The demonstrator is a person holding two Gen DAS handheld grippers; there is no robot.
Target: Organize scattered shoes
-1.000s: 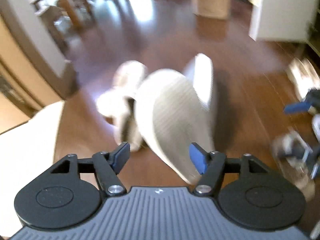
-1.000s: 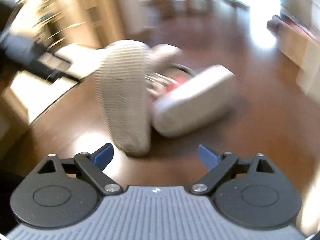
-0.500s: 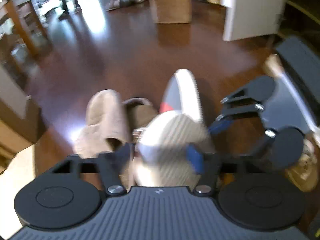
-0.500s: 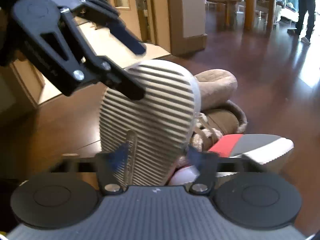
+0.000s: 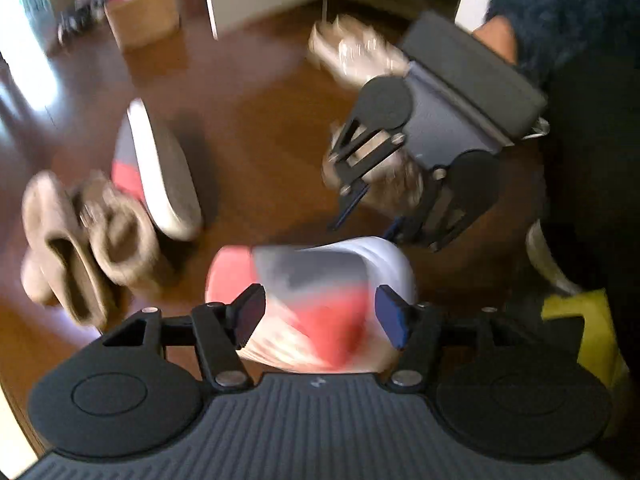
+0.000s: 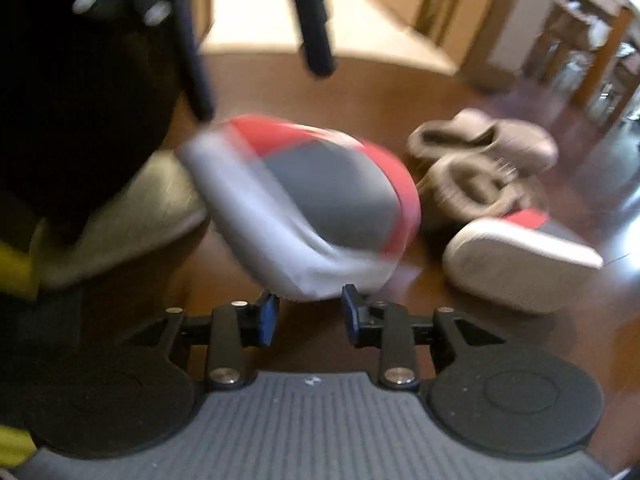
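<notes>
Two sneakers show in my left wrist view: a red, grey and white sneaker (image 5: pixel 316 300) sits blurred between my left tongs (image 5: pixel 320 316), whose jaws are opening. Its mate (image 5: pixel 160 176) lies on its side on the glossy wood floor (image 5: pixel 256 120), beside two fuzzy tan slippers (image 5: pixel 84 236). From the right wrist, my right tongs (image 6: pixel 308 316) stand narrowly apart just under the sneaker's smooth rounded white sole; whether the pads touch it, I cannot tell.
</notes>
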